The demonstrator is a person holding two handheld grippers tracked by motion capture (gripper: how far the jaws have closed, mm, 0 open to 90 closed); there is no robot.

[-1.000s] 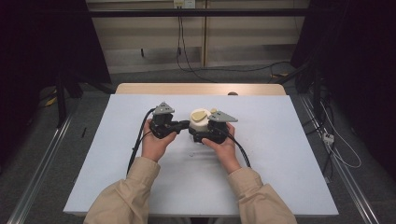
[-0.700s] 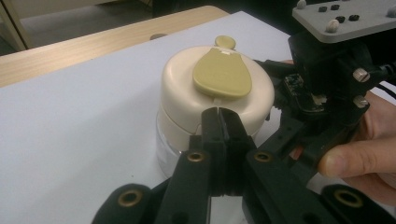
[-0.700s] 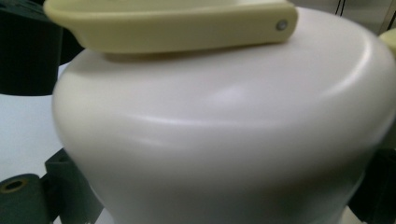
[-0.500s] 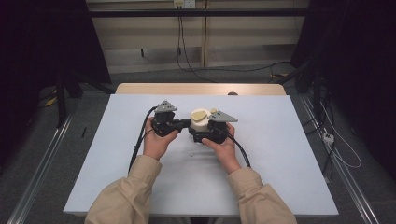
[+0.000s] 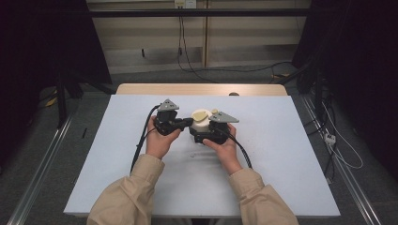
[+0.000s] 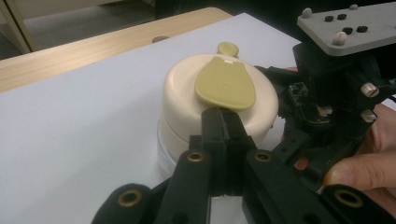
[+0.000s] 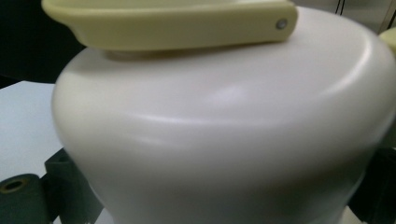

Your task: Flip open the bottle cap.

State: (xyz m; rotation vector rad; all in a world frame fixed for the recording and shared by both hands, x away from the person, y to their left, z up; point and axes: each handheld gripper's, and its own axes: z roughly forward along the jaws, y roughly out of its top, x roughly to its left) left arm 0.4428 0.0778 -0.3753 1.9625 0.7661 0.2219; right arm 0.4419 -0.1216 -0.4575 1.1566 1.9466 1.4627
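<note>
A cream round container [image 5: 201, 123] stands on the white tabletop [image 5: 281, 164]; it carries a yellow-green flap [image 6: 226, 84] on its domed lid and a small yellow knob [image 6: 228, 48] behind it. My left gripper [image 6: 222, 119] is shut, its tips touching the flap's near end; I cannot tell whether they pinch it. My right gripper [image 5: 204, 133] is shut on the container's body from the other side. In the right gripper view the container [image 7: 224, 130] is very close, with one dark finger [image 7: 23, 196] beside it at the lower left.
A wooden table edge [image 5: 202, 89] runs behind the white top. Cables [image 5: 338, 150] lie on the floor at the right, and a metal rail [image 5: 37, 178] runs along the left. The gripper cables trail toward the person's sleeves.
</note>
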